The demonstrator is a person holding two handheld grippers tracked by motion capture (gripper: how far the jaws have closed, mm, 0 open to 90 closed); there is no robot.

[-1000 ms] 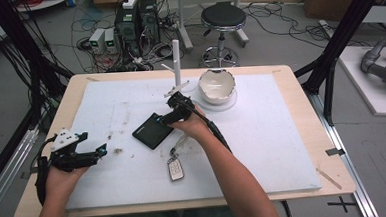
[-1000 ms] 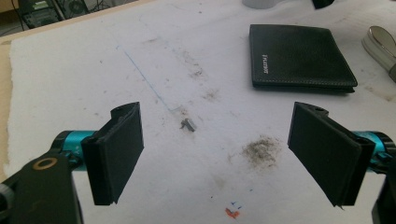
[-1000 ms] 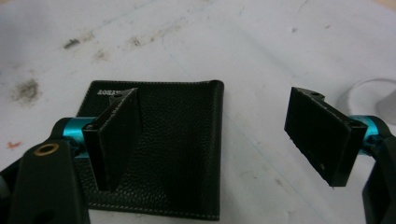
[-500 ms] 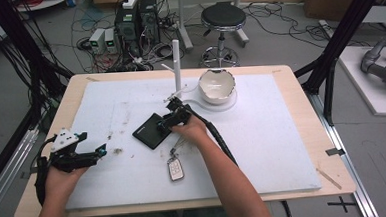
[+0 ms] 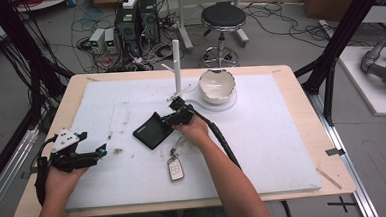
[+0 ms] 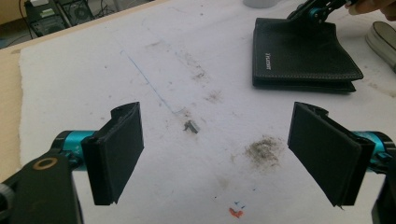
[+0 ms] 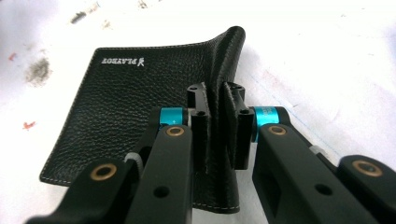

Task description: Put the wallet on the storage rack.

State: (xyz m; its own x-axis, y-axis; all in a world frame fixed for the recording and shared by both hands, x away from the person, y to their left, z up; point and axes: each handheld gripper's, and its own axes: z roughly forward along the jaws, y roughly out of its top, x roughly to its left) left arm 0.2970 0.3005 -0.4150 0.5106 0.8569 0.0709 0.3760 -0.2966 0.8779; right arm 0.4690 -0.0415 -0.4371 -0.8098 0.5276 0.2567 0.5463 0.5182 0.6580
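A black leather wallet (image 5: 150,132) lies on the white mat near the table's middle. My right gripper (image 5: 170,120) is at the wallet's right edge; its jaws have just been closing and now pinch that edge. In the right gripper view the leather (image 7: 126,107) buckles up between the pads of my right gripper (image 7: 217,119). My left gripper (image 5: 101,150) hovers low at the table's left with its jaws wide apart. In the left gripper view, nothing lies between the jaws of my left gripper (image 6: 219,154), and the wallet (image 6: 301,58) sits farther off.
A car key fob (image 5: 175,168) lies on the mat just in front of the wallet. A white bowl (image 5: 217,84) on a white base and an upright white post (image 5: 176,63) stand behind it. The mat (image 5: 277,134) carries dark smudges near the left gripper.
The right gripper's jaws have closed onto the wallet's right edge, and the leather there is now pinched up. The left hand has stayed put.
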